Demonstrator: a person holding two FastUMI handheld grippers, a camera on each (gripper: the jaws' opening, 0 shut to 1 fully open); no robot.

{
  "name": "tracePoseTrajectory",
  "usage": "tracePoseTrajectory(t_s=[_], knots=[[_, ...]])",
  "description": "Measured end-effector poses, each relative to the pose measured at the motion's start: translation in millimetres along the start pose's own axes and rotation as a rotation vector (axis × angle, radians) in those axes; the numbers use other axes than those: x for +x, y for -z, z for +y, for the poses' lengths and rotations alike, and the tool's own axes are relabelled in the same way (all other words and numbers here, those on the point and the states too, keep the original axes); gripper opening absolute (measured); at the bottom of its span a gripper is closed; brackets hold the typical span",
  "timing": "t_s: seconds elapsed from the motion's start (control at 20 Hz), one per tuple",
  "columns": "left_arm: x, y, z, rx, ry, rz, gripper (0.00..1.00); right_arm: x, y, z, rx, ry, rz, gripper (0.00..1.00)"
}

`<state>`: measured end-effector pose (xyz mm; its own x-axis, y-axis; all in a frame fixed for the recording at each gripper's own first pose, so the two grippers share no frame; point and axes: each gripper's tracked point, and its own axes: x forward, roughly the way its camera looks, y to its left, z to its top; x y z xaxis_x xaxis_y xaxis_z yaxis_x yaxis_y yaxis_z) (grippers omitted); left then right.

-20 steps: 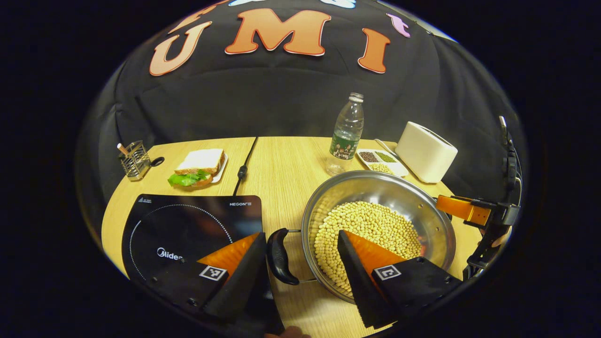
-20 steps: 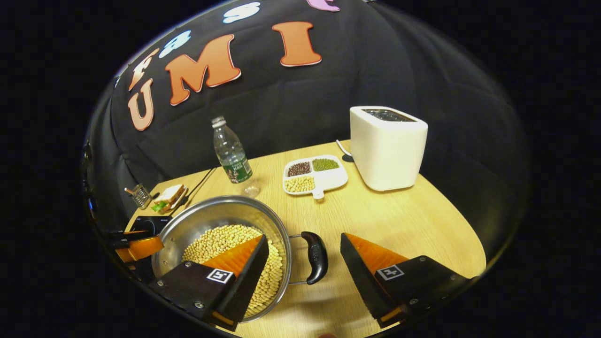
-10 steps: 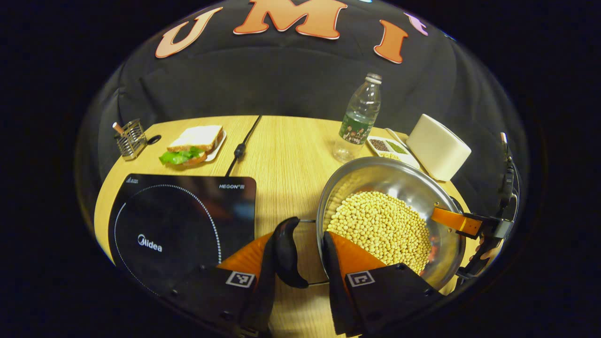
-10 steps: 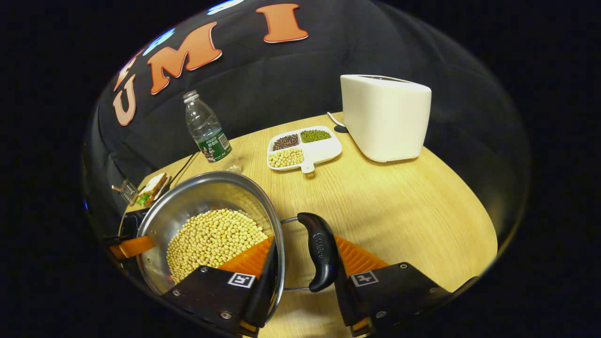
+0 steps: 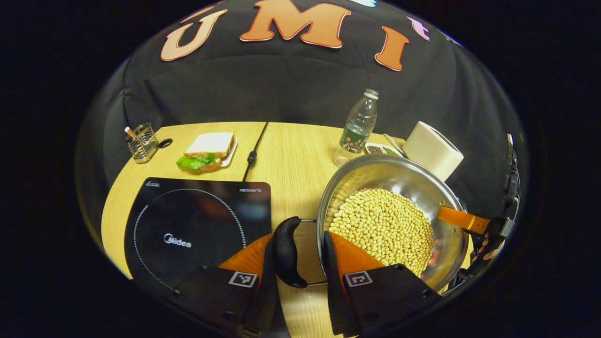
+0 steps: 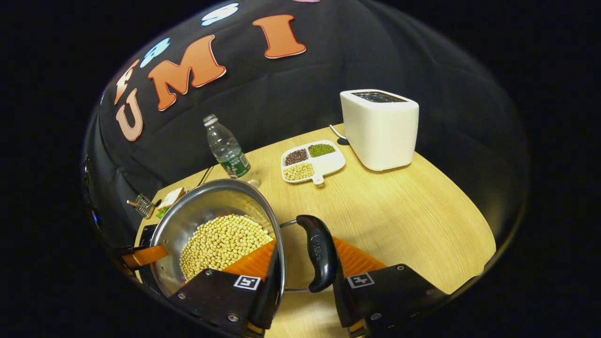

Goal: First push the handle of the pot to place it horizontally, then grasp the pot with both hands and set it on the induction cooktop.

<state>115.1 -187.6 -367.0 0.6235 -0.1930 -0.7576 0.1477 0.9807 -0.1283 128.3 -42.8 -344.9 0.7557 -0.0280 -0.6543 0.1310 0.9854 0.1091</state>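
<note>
Left claw (image 5: pixel 296 263) clamped across the pot's (image 5: pixel 399 176) left black handle (image 5: pixel 285 252): one finger outside the handle, the other inside the rim against the soybeans (image 5: pixel 382 225). Right claw (image 6: pixel 303 263) clamped the same way on the right handle (image 6: pixel 319 252). Pot sits to the right of the induction cooktop (image 5: pixel 197 230), not on it; whether it touches the tabletop (image 6: pixel 389 211) I can't tell. Bottle (image 6: pixel 227 148), divided bean dish (image 6: pixel 311 162) and white toaster (image 6: pixel 379 127) stand behind it.
</note>
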Motion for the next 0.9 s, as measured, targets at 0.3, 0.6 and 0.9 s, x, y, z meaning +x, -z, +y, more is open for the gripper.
tracePoseTrajectory(t_s=[0.3, 0.6, 0.9], knots=[[-52, -21, 55, -0.030, -0.027, -0.046, 0.54, -29, -14, 70, -0.010, -0.071, -0.039, 0.52], [-90, -23, 133, -0.058, -0.083, -0.056, 0.53, -39, 0, 153, -0.041, -0.130, -0.047, 0.47], [-118, -10, 209, -0.110, -0.152, -0.052, 0.53, -31, 26, 230, -0.075, -0.202, -0.016, 0.52]])
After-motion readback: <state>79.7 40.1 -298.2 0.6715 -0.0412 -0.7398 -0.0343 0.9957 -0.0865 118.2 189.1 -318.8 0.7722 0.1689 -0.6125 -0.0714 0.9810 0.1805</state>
